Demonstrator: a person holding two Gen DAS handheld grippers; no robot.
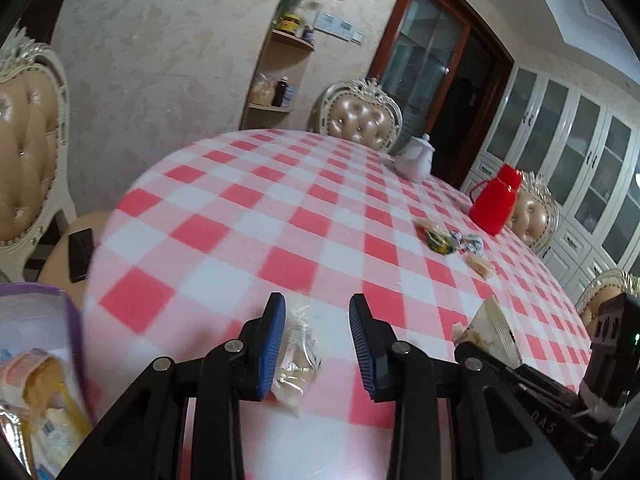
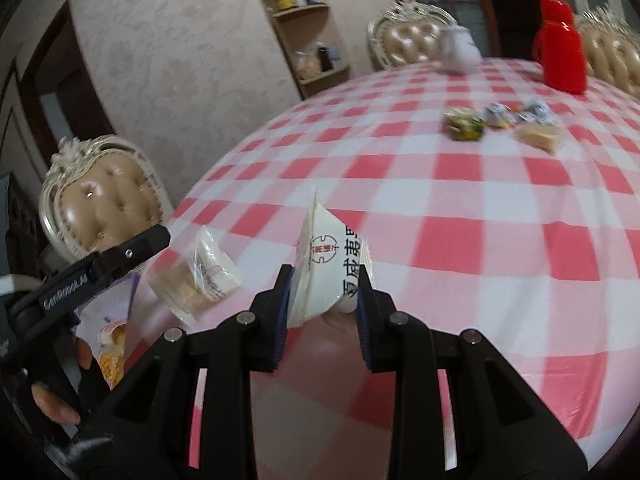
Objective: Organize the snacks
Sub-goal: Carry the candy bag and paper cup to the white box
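Checkered tablecloth — white packet between right gripper pads.

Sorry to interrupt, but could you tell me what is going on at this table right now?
A person is sorting snacks on a table with a red-and-white checked tablecloth, with a handheld gripper in each hand. The right gripper is shut on a white snack packet with Chinese print, lifted off the cloth. The left gripper is open around a clear-wrapped snack that lies on the cloth. A purple-edged snack bag sits at the near left, and more wrapped snacks wait near a red thermos.
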